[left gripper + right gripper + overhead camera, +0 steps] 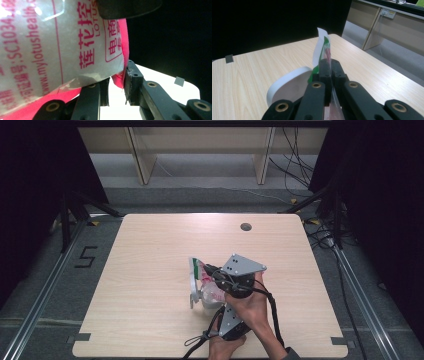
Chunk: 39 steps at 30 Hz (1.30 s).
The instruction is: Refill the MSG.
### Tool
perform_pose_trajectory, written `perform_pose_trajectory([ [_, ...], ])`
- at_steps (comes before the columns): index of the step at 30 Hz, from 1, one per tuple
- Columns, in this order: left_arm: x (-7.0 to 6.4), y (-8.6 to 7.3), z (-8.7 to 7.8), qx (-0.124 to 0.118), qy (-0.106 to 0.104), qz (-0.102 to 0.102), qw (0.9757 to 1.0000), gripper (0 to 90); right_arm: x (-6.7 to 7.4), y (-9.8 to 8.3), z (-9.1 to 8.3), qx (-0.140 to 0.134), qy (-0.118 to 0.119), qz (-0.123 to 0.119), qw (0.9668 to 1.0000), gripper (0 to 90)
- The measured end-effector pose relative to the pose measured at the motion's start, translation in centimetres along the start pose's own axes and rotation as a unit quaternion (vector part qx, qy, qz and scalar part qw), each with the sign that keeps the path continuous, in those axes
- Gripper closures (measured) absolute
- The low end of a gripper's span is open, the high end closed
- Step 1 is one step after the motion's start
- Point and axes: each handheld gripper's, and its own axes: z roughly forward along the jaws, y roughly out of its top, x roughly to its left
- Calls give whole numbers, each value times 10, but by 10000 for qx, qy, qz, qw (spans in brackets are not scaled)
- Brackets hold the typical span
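**Ana:** Two grippers are working one packet (201,281) just right of the bench (150,270) centre, toward the near edge. The right gripper (328,65) is pinching its top edge flat, jaws fully closed on the film.

**Ben:** And the left gripper (117,82) is clamping the pink bottom seam, over a white bowl (287,87).

**Ana:** I'd say they're tearing or emptying it. Best keeping both pinches firm, pulling evenly and keeping it over the bowl.

**Ben:** The packet is standing roughly upright, long axis vertical, top leaning slightly left.

packet (50,47): glossy plastic film, slightly crinkled
table (150,250): pale wood-grain top, matt and smooth
gripper plate (242,265): grey matt metal
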Motion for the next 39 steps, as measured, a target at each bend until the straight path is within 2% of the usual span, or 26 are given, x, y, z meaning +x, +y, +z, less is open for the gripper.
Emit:
perform_pose_trajectory([
  [1, 0, 0, -1, 63, 44, 4, 10000, 756, 0, 0, 0, 2, 4, -1, 10000, 900],
  [5, -1, 0, -1, 58, 58, -1, 10000, 756, 0, -1, 0, 46, -26, -25, 10000, 900],
  [6, 10, 3, -10, 680, 197, 731, 9948, 756, 1, 0, 0, -2, -19, 3, 10000, 900],
  [7, 10, 4, -10, 686, 196, 750, 9946, 756, 1, 0, 0, -43, 24, -36, 10000, 900],
  [8, 9, 2, -7, 530, 132, 620, 9966, 756, 3, 1, 0, 11, -5, -11, 10000, 900],
  [9, 0, 0, 0, -12, 26, -9, 10000, 756, 2, 0, 1, 14, -28, -37, 10000, 900],
  [10, -1, 0, -1, 19, 53, -60, 10000, 756, 2, 0, 1, 31, -12, -62, 10000, 900],
  [11, -1, 0, -1, 17, 51, -51, 10000, 756, 2, -1, 2, 37, -49, -5, 10000, 900],
  [12, 10, 3, -10, 691, 193, 737, 9947, 756, 1, -1, 2, 79, -53, -29, 10000, 900],
  [13, 9, 2, -8, 548, 145, 620, 9965, 756, 2, -1, 1, -6, -3, -44, 10000, 900],
  [14, 0, 0, 0, -5, 28, 6, 10000, 756, 2, 0, 1, -5, -46, -8, 10000, 900],
  [15, -1, 0, -1, 37, 47, -35, 10000, 756, 2, -1, 1, 10, -56, 35, 10000, 900],
  [16, -1, 0, -1, 22, 49, -48, 10000, 756, 2, -1, 1, 36, -54, 68, 10000, 900],
  [17, 10, 3, -9, 699, 194, 741, 9946, 756, 1, -1, 1, 27, -13, -43, 10000, 900],
  [27, 10, 3, -9, 700, 193, 742, 9946, 756, 1, 0, 1, -19, -67, -37, 10000, 900],
  [28, 0, 0, -1, 81, 61, 32, 9999, 756, 2, 0, 1, -1, -27, -16, 10000, 900],
  [29, 0, 0, 0, 44, 60, -9, 10000, 756, 2, 0, 1, -21, -73, -27, 10000, 900],
  [33, 0, -1, 0, 75, 54, 5, 10000, 754, -1, -1, 0, -8, -44, 12, 10000, 900],
  [34, 5, 0, -4, 376, 96, 341, 9987, 754, -1, -1, 0, -9, -86, -4, 10000, 900],
  [35, 6, 0, -5, 463, 116, 431, 9979, 754, -1, -1, -1, -22, -6, 19, 10000, 900],
  [39, 6, 0, -4, 464, 108, 387, 9981, 751, -3, -1, -2, -55, -128, -3, 9999, 900],
])
